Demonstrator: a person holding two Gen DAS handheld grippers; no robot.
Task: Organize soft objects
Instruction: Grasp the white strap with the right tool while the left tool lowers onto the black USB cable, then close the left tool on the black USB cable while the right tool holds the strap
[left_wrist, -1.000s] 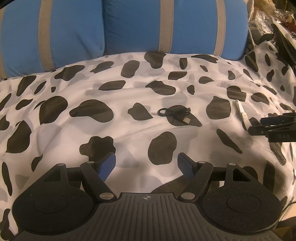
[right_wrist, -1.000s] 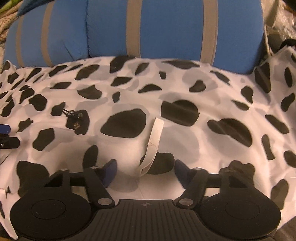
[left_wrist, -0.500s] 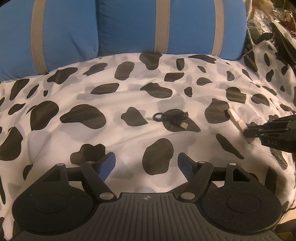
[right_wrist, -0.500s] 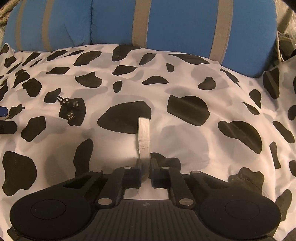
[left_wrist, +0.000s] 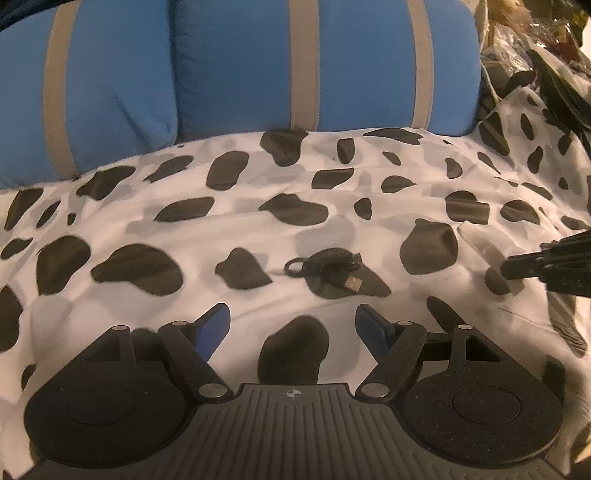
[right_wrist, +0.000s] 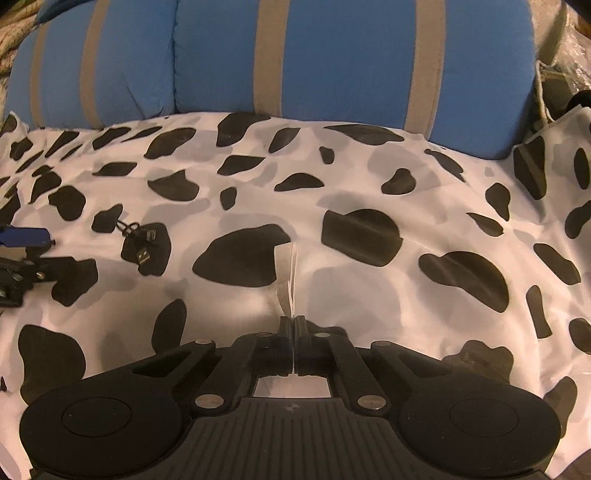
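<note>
A white cloth strip (right_wrist: 286, 275) lies on the cow-print sheet (right_wrist: 369, 295) in the right wrist view. My right gripper (right_wrist: 294, 323) is shut on its near end, and the strip rises on edge ahead of the pads. In the left wrist view that gripper (left_wrist: 517, 267) shows at the right edge; the strip cannot be made out there. A coiled black USB cable (left_wrist: 332, 271) rests on a black spot ahead of my left gripper (left_wrist: 293, 321), which is open with nothing between its blue pads. The cable (right_wrist: 140, 240) also shows at the left of the right wrist view.
Two blue cushions with grey stripes (left_wrist: 258, 70) stand along the back of the sheet (left_wrist: 147, 221). Dark clutter and plastic bags (left_wrist: 535, 55) pile up at the far right. My left gripper's blue fingers (right_wrist: 27, 238) reach in at the left edge of the right wrist view.
My right gripper has shut on the near end of the white strip, which now stands on edge. My left gripper has crept forward toward the cable, still open.
</note>
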